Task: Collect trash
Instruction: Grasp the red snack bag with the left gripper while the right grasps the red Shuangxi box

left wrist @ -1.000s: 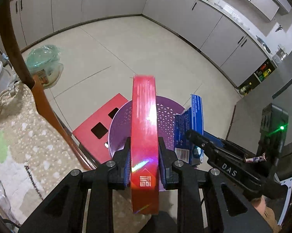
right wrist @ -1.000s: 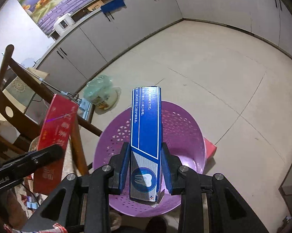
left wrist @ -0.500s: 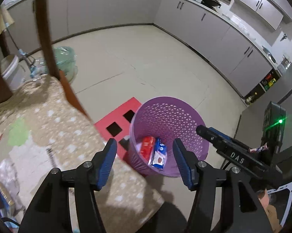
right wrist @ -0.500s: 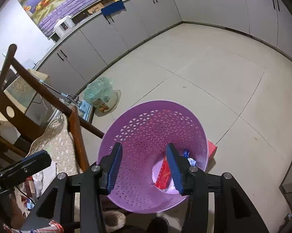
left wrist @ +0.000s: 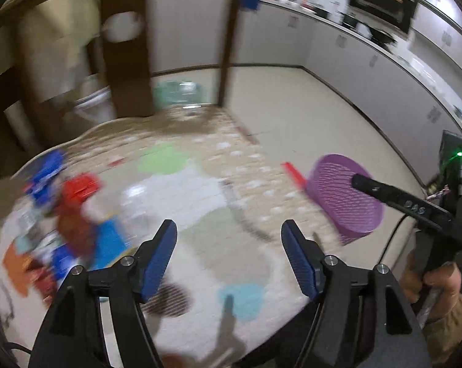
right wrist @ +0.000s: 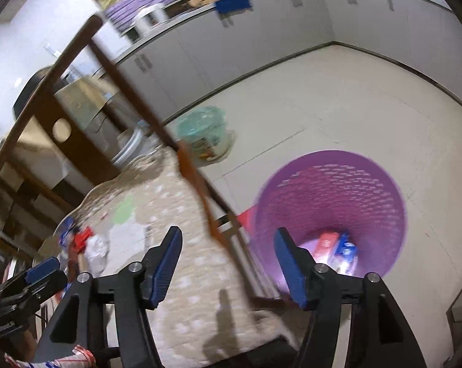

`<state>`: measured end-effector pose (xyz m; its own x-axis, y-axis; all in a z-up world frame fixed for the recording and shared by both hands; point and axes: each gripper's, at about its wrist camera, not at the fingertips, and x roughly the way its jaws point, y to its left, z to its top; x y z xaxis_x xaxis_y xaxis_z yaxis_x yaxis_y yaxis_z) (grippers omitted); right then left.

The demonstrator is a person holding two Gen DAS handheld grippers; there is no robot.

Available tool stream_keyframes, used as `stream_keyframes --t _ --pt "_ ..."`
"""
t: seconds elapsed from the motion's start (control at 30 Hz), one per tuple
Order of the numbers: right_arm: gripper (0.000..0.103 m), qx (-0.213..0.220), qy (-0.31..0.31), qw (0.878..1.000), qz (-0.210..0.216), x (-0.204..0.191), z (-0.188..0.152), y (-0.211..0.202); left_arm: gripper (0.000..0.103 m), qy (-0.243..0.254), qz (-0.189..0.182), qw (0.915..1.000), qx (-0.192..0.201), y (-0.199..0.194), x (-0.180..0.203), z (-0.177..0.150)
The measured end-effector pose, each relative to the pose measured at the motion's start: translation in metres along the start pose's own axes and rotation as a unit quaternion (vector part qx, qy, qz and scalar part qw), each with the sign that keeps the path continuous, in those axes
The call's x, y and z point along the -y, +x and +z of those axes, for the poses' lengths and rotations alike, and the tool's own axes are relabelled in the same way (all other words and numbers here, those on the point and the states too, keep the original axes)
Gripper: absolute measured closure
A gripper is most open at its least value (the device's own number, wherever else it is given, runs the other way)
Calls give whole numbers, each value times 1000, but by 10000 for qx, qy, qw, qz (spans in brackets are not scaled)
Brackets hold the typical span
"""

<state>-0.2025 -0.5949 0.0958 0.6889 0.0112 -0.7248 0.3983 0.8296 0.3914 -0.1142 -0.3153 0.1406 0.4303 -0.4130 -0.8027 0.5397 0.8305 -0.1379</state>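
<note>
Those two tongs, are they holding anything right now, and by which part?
Nothing is held. The left tongs and right tongs are both empty, their jaws opening.

The purple plastic basket [right wrist: 332, 202] is showing lots of little holes. Soft patterned cloth [left wrist: 200, 184] is covering the surface. The chair [right wrist: 114, 70] is looking like dark wood. The floor [right wrist: 338, 98] is looking smooth.

Both grippers are black, with ribbed blue pads [left wrist: 157, 254] and silver screws [left wrist: 330, 260]. White letters mark one arm [right wrist: 5, 326].
</note>
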Motion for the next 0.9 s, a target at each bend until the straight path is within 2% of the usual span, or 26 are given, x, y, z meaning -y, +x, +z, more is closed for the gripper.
stream_keyframes --t 0.1,0.2,0.3,0.37,0.47,0.57,0.77,0.9 --pt "35 -163 -276 9993 181 -35 -7 9 32 -326 351 9988 113 -21 -46 -15" --pt "32 -337 -558 9971 396 -72 -18 20 30 -713 786 9941 221 -38 -99 -34" --pt "32 -538 -871 9928 625 -109 -30 33 28 -1150 1274 9848 260 -50 -151 -56" --pt "32 -694 -1058 9890 771 -134 -40 43 28 -1422 1393 9798 210 -53 -180 -69" --pt "32 -925 -1301 9824 974 -166 -54 58 28 -1796 1383 9739 110 -48 -218 -85" --pt "30 -1168 -1573 9735 1176 -196 -70 73 27 -2036 1211 9715 25 -39 -240 -96" --pt "28 -1508 -1792 9636 1286 -234 -87 100 27 -2145 849 9730 -43 -15 -258 -97" --pt "26 -1317 -2119 9596 1301 -263 -80 102 23 -2059 722 9759 -48 2 -261 -91"
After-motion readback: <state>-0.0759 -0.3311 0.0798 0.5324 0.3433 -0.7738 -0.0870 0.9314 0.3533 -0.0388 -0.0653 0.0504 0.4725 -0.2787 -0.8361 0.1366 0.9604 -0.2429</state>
